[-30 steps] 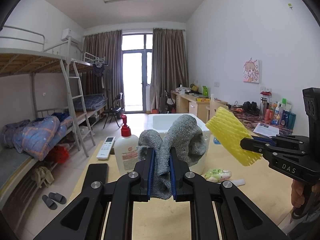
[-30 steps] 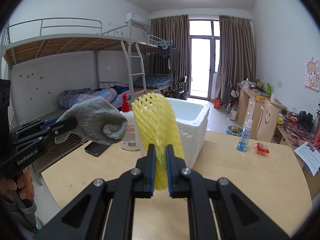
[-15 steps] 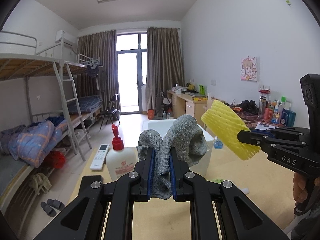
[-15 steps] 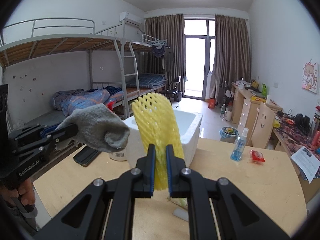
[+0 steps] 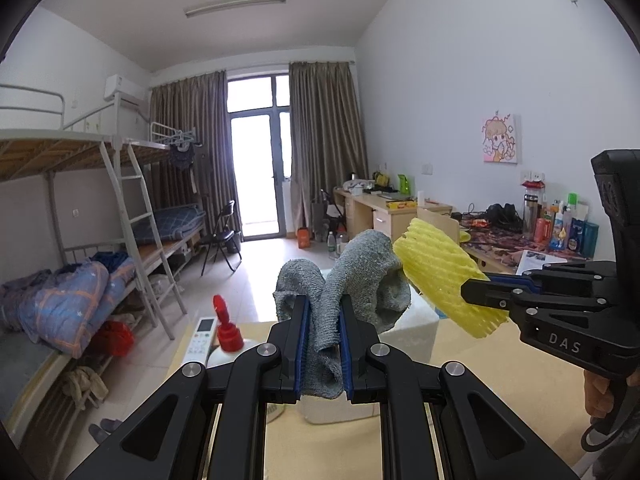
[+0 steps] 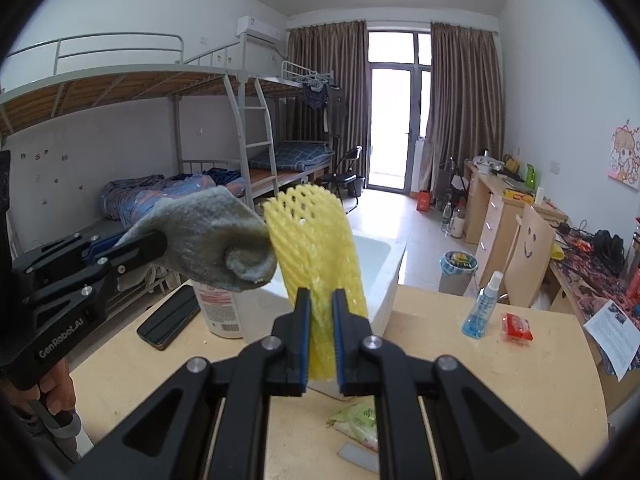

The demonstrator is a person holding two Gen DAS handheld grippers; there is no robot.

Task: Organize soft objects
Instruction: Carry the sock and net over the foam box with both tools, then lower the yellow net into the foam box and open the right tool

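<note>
White-walled dorm room: metal bunk beds point(image 6: 168, 128), brown curtains point(image 5: 324, 148) flanking a bright balcony door point(image 5: 260, 176) (daylit), wooden desks point(image 6: 504, 208).

"DAS" stands in pale capitals on the black body of the right gripper point(image 5: 476, 294), at the right edge of the left wrist view. "GenRobot.AI" runs along the black body of the left gripper point(image 6: 160, 240), at the near left of the right wrist view. Print on the white bottle's label point(image 6: 218, 308) is too small to read.
</note>
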